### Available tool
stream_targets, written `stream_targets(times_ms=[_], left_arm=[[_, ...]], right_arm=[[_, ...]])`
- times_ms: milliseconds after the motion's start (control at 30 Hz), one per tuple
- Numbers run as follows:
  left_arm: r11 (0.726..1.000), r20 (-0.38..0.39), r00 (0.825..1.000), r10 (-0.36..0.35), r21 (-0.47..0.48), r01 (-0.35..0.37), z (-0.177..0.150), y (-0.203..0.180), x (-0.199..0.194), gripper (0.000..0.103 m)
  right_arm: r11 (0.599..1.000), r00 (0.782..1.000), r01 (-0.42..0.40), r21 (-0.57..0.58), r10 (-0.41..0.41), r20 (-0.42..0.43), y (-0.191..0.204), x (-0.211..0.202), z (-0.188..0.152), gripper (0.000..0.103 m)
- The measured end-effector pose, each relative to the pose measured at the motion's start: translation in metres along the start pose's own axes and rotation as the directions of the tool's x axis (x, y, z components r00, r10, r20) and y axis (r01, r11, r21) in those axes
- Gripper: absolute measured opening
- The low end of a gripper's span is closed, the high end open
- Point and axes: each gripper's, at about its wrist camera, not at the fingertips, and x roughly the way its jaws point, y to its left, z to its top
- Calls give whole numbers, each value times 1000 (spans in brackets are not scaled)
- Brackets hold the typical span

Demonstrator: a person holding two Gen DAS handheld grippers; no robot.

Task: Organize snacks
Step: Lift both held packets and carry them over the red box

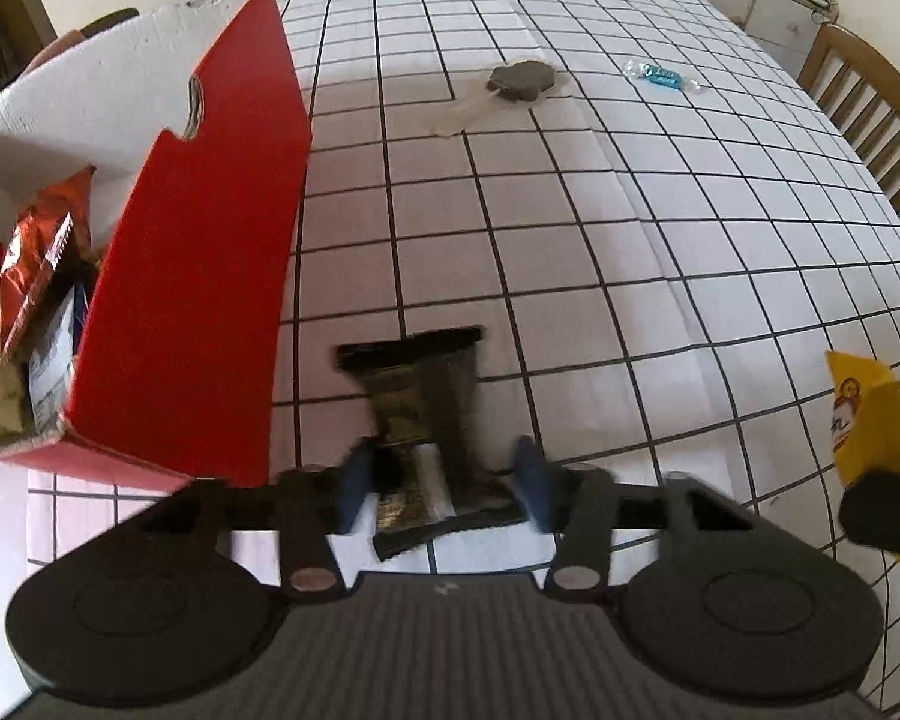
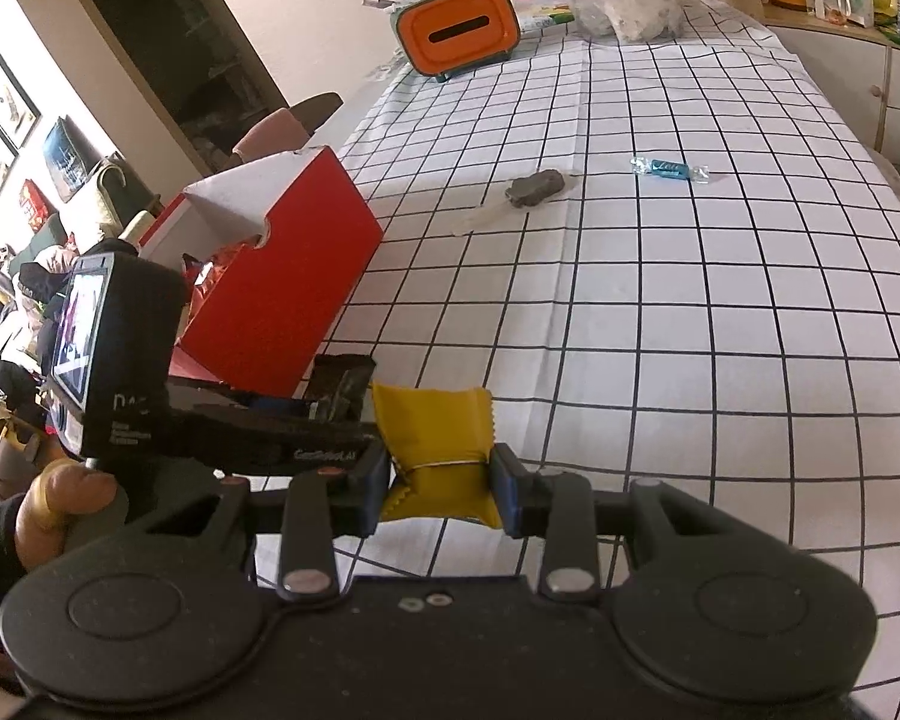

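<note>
While open-topped, the red box (image 1: 198,276) holds snack packets (image 1: 36,264).

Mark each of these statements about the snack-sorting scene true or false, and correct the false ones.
1. The right gripper is clamped on a yellow packet. True.
2. The red box holds no snacks. False: red and other wrappers lie inside it.
3. A blue wrapped candy lies on the checked tablecloth. True.
4. The dark packet between the left gripper's fingers is already in the box. False: it lies on the cloth beside the box.
5. The orange container stands next to the yellow packet. False: it stands at the far end of the table.
</note>
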Motion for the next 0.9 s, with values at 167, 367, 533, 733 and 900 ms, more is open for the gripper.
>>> stream_targets(times_ms=[167, 367, 533, 733, 900], left_arm=[[1000, -6, 1000, 18, -11, -19, 4, 4, -1, 32], [1000, 12, 1000, -13, -9, 13, 8, 11, -21, 32], [999, 41, 998, -50, -16, 51, 15, 21, -47, 32], [995, 92, 991, -96, -10, 97, 23, 35, -81, 32], [993, 142, 983, -114, -9, 117, 29, 50, -110, 32]], right_arm=[[1000, 1000, 6, -7, -6, 5, 4, 0, 2, 34], [1000, 1000, 24, -16, -24, 20, 11, -2, 8, 34], [999, 999, 37, -29, -35, 41, 23, -6, 16, 34], [997, 996, 50, -62, -45, 80, 43, -12, 28, 34], [994, 992, 60, -91, -49, 119, 63, -17, 41, 34]])
